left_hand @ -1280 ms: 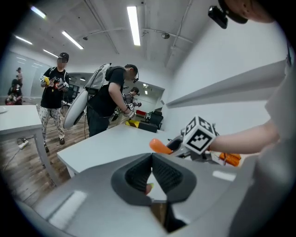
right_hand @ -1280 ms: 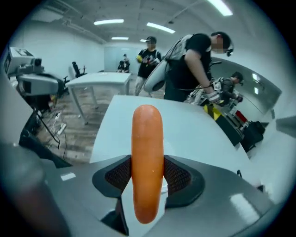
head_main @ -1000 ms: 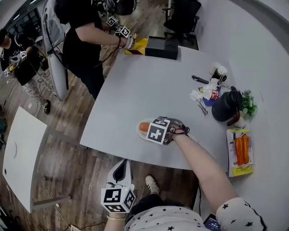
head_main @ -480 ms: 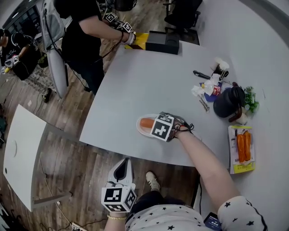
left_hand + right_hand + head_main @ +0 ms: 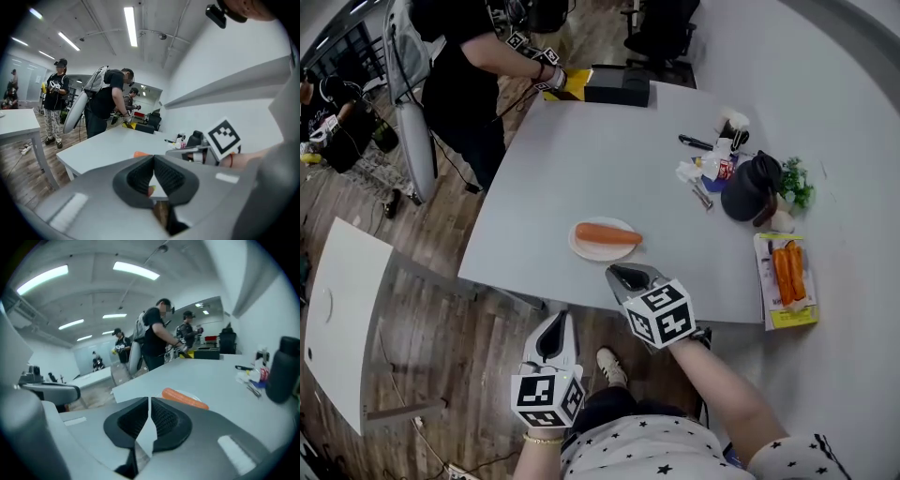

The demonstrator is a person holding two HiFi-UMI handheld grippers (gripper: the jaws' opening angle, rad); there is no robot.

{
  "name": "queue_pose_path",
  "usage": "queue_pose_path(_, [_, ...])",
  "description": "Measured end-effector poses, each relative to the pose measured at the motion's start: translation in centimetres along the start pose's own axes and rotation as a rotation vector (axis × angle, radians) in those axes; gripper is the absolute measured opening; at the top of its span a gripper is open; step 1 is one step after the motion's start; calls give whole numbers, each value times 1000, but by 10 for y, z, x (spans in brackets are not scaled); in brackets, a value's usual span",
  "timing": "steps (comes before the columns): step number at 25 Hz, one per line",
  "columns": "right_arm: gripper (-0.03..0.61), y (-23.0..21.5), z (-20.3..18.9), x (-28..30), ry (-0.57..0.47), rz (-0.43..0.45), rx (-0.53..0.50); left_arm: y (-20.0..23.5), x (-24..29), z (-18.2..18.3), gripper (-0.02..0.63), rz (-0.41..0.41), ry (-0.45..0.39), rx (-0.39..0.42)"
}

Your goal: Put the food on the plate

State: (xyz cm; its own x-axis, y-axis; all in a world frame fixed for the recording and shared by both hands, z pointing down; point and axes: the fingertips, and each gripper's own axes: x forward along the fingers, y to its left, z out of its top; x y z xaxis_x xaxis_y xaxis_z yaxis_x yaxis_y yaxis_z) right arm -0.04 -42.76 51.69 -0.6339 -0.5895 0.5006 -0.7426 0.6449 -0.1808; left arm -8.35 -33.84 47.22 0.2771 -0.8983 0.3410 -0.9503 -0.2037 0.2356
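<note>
An orange carrot [image 5: 607,234] lies across a small white plate [image 5: 592,249] near the front edge of the grey table [image 5: 609,159]. My right gripper [image 5: 623,275] hovers just in front of the plate, at the table's edge, apart from the carrot. Its jaws are closing, almost together, with nothing between them. In the right gripper view [image 5: 149,401] the carrot [image 5: 185,398] lies just beyond the jaw tips. My left gripper [image 5: 553,340] hangs lower, off the table over the wooden floor, shut and empty. The left gripper view [image 5: 153,158] shows a sliver of the carrot [image 5: 140,153].
A black jug [image 5: 750,187], a small plant [image 5: 795,183] and small clutter [image 5: 711,167] stand at the right. A packet of carrots [image 5: 786,279] lies at the right front. A black box [image 5: 617,86] sits at the far end beside a person [image 5: 464,70]. A white side table [image 5: 342,319] stands left.
My right gripper has let go of the carrot, pulled back from the plate towards me and brought its jaws together. The carrot stays on the plate. The left gripper has hardly moved.
</note>
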Motion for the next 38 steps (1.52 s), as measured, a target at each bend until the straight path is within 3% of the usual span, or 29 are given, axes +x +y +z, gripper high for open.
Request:
queue_pose_path(1, [2,5,-4,-14,-41,-21,58,-3,-4,-1,8,-1,-2,2])
queue_pose_path(4, [0,22,-20,-52,-122,-53,176,-11,-14,-7,8,4,-1,6])
queue_pose_path(9, [-2,42,-46,-98,-169,-77,249,-26,-35,-19,8,9,-4,20])
queue_pose_path(23, [-3,66,-55,-162,-232,-111,154,-66,-75,-42,8,4,-6,38])
queue_pose_path(38, [-3,76,-60,-181,-231,-148,95,-78,-83,-44,8,-20,3,45])
